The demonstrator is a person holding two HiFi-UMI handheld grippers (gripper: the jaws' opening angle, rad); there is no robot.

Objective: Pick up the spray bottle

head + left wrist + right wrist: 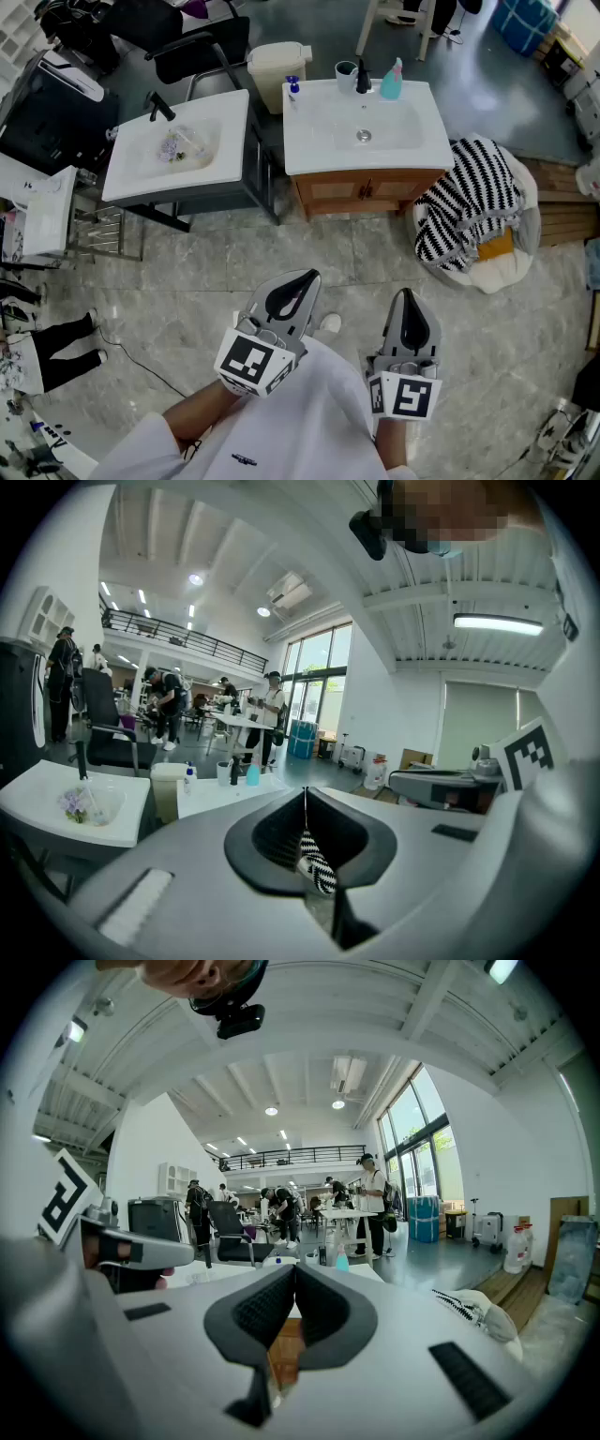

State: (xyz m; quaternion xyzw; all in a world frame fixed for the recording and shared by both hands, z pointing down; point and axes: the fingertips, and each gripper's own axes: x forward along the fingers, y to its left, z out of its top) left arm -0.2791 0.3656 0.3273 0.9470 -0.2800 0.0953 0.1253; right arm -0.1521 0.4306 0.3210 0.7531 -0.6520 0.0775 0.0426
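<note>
Closest to me, white sleeves [314,422] are covering my arms, and both grippers are poking out from them over the grey marbled floor [187,272]. My left gripper [307,277] is pointing forward and slightly down. Its black jaws are pressed fully together and gripping nothing. My right gripper [406,295] is sitting beside it, apart from it, angled much the same way. Its jaws are also meeting at the tips and are empty. The left gripper view shows the closed seam of those jaws, with a scrap of zigzag pattern showing through the gap below.

Ahead of me, well apart from both grippers, the teal plastic spray bottle [391,81] is standing upright at the back edge of a white counter [412,141] with a sunken basin, set on a wooden cabinet [366,194]. It is just right of a black tap [362,77]. A small blue bottle [293,89] is standing at the counter's back left corner. In both gripper views the spray bottle is appearing small and far off, just above the jaws.

To the left, a second white basin [178,150] is sitting on a dark frame. To the right of the cabinet, a black-and-white zigzag cloth [469,197] is lying heaped on a white cushion.
</note>
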